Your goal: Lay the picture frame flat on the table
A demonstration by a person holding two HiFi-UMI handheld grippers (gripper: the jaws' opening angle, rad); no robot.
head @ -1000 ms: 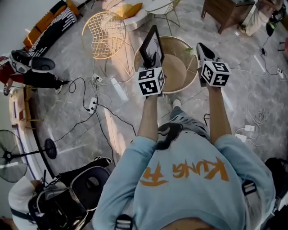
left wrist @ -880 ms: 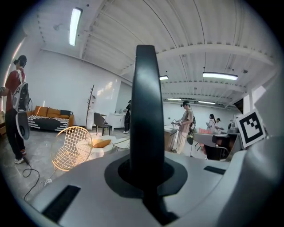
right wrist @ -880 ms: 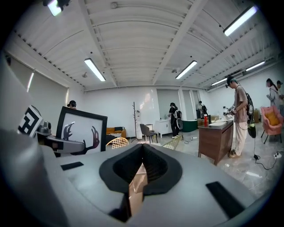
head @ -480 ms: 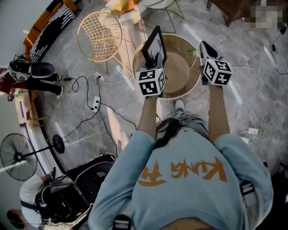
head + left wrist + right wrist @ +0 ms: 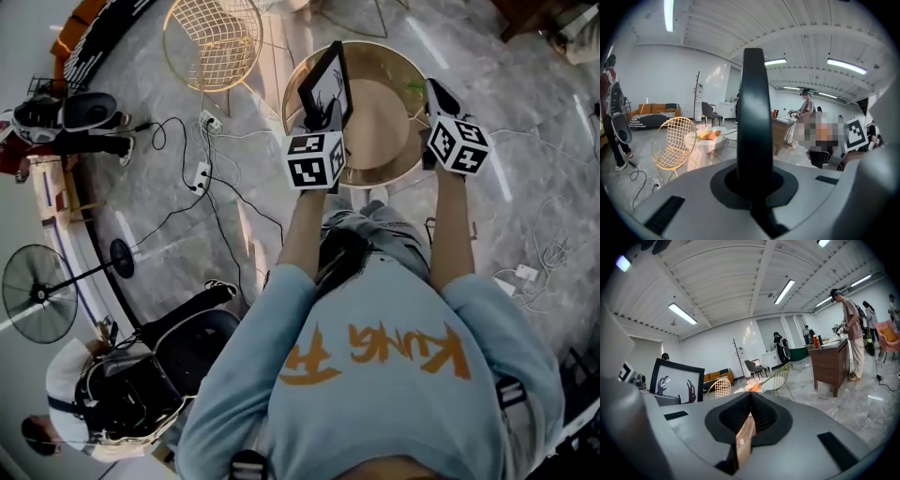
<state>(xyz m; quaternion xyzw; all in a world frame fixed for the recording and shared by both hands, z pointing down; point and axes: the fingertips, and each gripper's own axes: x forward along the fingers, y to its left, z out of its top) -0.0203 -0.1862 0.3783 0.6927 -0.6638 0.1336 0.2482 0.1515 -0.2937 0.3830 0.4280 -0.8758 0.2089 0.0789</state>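
A black picture frame [image 5: 326,82] with a white print stands tilted above the left part of the round tan table [image 5: 386,127]. My left gripper [image 5: 323,118] is shut on its lower edge. In the left gripper view the frame [image 5: 751,108] appears edge-on as a dark upright bar between the jaws of the left gripper [image 5: 751,180]. My right gripper [image 5: 438,95] hovers over the table's right rim with nothing in it. Its jaws are shut in the right gripper view [image 5: 749,397], where the frame [image 5: 677,380] shows at the left.
A gold wire chair [image 5: 214,42] stands left of the table. Cables and a power strip [image 5: 199,174] lie on the marble floor. A fan [image 5: 37,291], a dark bag [image 5: 164,370] and a standing person [image 5: 61,127] are at the left. A wooden desk [image 5: 830,362] is further off.
The head camera has shifted, so the table sits higher in view. Both grippers keep their places over the table, and the left one still holds the frame upright.
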